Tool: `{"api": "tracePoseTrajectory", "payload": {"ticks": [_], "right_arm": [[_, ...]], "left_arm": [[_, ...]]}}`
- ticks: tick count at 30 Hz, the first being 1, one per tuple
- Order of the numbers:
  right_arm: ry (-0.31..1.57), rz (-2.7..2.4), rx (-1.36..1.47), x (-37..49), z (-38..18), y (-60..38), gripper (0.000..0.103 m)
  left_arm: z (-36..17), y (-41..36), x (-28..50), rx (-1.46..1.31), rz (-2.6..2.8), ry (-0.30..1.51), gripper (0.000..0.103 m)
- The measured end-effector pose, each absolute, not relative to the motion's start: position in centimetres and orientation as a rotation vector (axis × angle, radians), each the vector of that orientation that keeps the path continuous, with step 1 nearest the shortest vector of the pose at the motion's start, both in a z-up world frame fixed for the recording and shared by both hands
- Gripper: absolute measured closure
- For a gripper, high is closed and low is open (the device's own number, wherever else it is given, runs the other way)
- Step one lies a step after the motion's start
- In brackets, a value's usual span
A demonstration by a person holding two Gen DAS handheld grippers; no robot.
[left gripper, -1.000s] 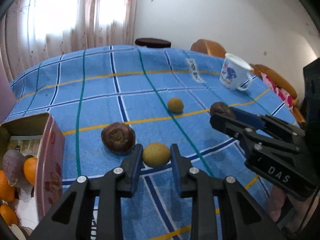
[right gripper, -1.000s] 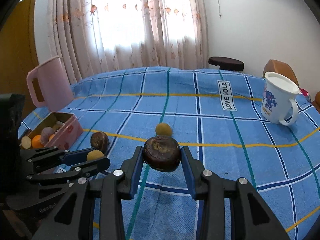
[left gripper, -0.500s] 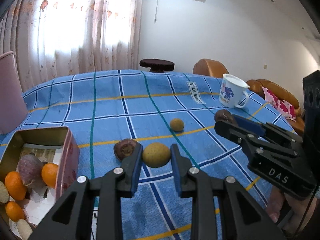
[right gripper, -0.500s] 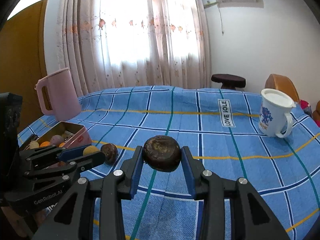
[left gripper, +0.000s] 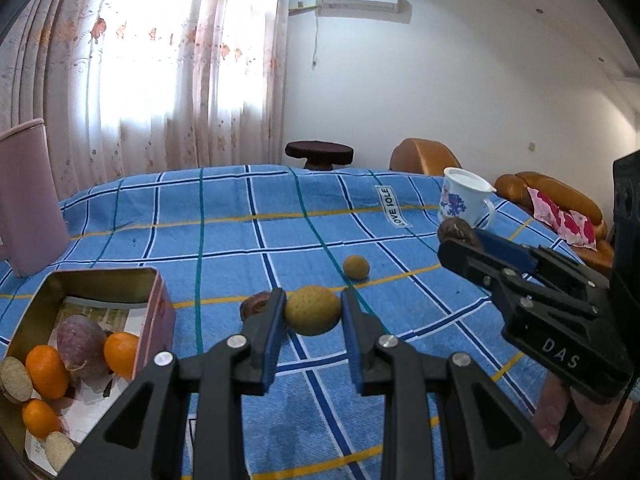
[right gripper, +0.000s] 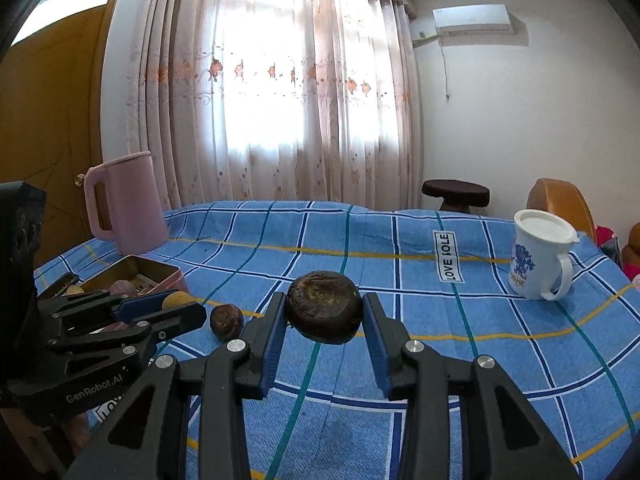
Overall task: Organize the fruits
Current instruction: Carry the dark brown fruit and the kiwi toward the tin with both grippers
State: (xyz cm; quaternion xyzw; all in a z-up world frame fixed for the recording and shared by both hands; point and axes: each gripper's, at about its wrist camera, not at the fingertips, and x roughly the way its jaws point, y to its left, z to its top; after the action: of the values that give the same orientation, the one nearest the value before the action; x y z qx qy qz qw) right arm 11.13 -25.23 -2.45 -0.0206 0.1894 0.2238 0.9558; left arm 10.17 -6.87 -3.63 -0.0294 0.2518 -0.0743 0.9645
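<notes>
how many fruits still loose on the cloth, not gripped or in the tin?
2: a small tan fruit mid-cloth, and a dark fruit beside the left gripper, partly hidden in its view.

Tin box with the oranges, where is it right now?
The tin box sits on the blue checked tablecloth at the lower left of the left wrist view, left of the left tool, in front of the pink jug.

Daylight through the curtain (right gripper: 280, 92) overexposes the window; fisheye bends edges; corners vignetted, perhaps slightly soft.
</notes>
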Motion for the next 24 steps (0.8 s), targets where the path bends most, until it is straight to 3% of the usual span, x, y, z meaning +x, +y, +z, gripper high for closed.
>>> {"api": "tracePoseTrajectory", "payload": {"ticks": [24], "right_arm": [[0.297, 0.469, -0.065, 8.0, -1.9, -24.6, 0.063]], "left_arm": [[-2.7, -6.5, 7.7, -0.027, -0.128, 0.406, 0.074]]}}
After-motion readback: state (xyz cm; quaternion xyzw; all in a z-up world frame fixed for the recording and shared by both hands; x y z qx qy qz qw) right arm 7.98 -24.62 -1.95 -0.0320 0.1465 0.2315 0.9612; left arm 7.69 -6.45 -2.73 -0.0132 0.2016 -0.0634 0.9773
